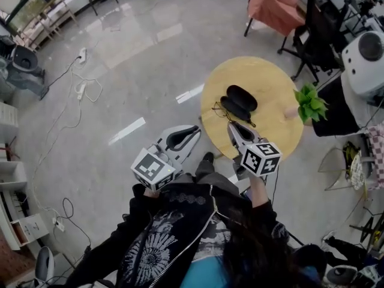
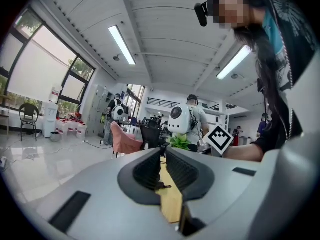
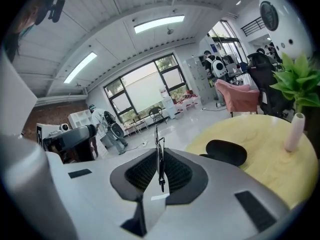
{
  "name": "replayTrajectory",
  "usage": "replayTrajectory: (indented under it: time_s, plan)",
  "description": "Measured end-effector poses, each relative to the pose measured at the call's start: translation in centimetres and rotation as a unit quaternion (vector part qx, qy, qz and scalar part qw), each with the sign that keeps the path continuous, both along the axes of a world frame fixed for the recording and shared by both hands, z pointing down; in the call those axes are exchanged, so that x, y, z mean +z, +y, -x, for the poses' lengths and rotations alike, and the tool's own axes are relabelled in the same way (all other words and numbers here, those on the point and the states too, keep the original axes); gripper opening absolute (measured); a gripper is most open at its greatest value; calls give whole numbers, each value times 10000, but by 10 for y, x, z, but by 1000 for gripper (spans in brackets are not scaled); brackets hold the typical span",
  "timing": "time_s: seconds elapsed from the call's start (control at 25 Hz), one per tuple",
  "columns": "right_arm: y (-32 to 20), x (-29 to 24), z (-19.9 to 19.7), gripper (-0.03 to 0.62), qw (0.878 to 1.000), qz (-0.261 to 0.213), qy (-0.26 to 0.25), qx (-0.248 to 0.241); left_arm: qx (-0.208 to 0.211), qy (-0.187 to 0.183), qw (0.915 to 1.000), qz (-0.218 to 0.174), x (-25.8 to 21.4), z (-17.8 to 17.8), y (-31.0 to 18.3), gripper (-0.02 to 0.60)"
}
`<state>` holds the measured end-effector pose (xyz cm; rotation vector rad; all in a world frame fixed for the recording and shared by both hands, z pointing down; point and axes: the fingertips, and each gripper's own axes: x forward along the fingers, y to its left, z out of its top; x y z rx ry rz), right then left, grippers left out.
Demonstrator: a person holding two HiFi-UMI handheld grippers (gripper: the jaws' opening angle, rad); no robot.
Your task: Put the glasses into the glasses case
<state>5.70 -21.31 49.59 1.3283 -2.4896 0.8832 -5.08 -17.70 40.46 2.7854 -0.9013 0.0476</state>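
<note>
The black glasses case (image 1: 240, 101) lies open on the round wooden table (image 1: 270, 77); in the right gripper view the case (image 3: 226, 152) sits ahead and to the right. The thin-framed glasses (image 1: 219, 108) are just left of it. My right gripper (image 1: 231, 125) is at the table's near edge, shut on a thin black wire part of the glasses (image 3: 158, 139), which runs up between the pads. My left gripper (image 1: 195, 134) hangs off the table's left side over the floor. A narrow gap shows between the left gripper's pads (image 2: 164, 154), and nothing is in it.
A small green plant (image 1: 310, 104) in a pale vase (image 3: 292, 131) stands at the table's right edge. Beyond the table are a pink chair (image 1: 273, 5) and a black office chair (image 1: 315, 35). Cables (image 1: 81, 89) trail across the grey floor at left.
</note>
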Motion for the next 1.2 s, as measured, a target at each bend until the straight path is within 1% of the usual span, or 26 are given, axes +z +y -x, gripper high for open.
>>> replayTrajectory:
  time_s: [0.16,0.28,0.48,0.6,0.68,0.8,0.88,1.04,1.2]
  plan:
    - [-33,23,-39,60,9996,221,97,132,235,-36,9997,1,0,-31,-20,38]
    - [-54,44,-61,60,9987,414,127,261,375,-82,9992,59,3,-46,-32,38]
    - [-85,80,-85,60,9969,734,285,80,450,-174,9987,172,8,-63,-51,38]
    - [-102,99,-99,60,9953,938,239,21,378,-293,9981,391,17,-71,-63,38]
    - [-111,114,-108,60,9937,1092,234,2,402,-264,9980,415,20,-77,-69,38]
    - [-124,134,-115,60,9909,1327,214,-57,405,-248,9982,375,22,-81,-77,38]
    - [-132,145,-116,60,9893,1442,202,-109,343,-272,9981,430,26,-78,-84,38]
    - [-142,156,-113,60,9869,1594,120,-199,227,-308,9979,525,31,-76,-93,38]
    - [-148,165,-114,60,9845,1732,159,-227,189,-351,9974,602,35,-75,-100,38]
